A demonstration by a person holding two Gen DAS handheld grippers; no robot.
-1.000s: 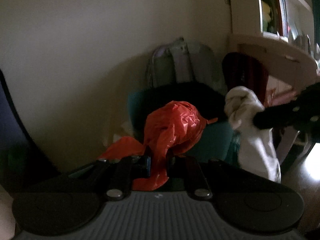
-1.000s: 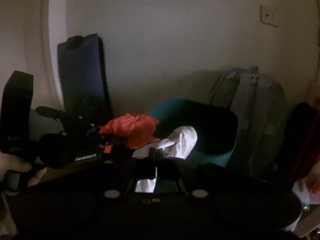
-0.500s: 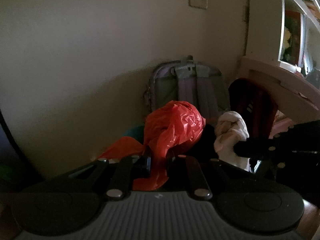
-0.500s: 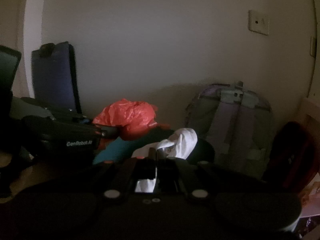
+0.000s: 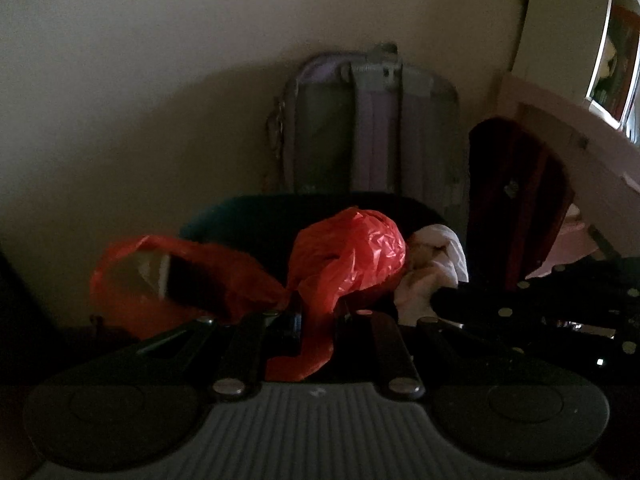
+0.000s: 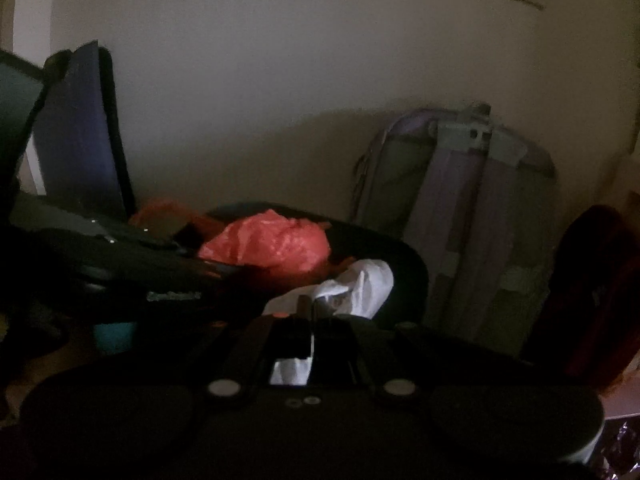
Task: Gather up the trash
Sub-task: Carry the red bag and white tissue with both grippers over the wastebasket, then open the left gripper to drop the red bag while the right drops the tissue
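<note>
Both grippers have swung toward the corner since the earlier frames, so the grey backpack now stands dead ahead in the left wrist view and a dark teal bin with a black lining has come up beneath the two loads.

Left wrist view: the left gripper [image 5: 318, 312] has its jaws clamped on one red plastic bag [image 5: 348, 256], whose crumpled bulk bulges above the fingers while a loose tail hangs down between them. Another fold of the same red plastic [image 5: 168, 276] gapes open to the left. The bag hangs over the teal bin [image 5: 224, 216], just before its far rim. One grey backpack [image 5: 368, 128] leans on the wall behind the bin, and one dark red bag [image 5: 516, 200] stands to its right under a white shelf unit [image 5: 568, 80]. The right gripper [image 5: 452, 300] reaches in from the right edge with one white crumpled cloth or paper [image 5: 436, 268] against the red bag.

Right wrist view: the right gripper [image 6: 310, 308] is closed tight on the white wad [image 6: 360, 284], held over the bin's near right rim [image 6: 416, 272]. The left gripper [image 6: 224, 268] crosses in from the left, carrying the red bag [image 6: 276, 244]. One dark blue flat panel [image 6: 76, 136] leans on the wall at left; the backpack [image 6: 472, 208] stands at right.
</note>
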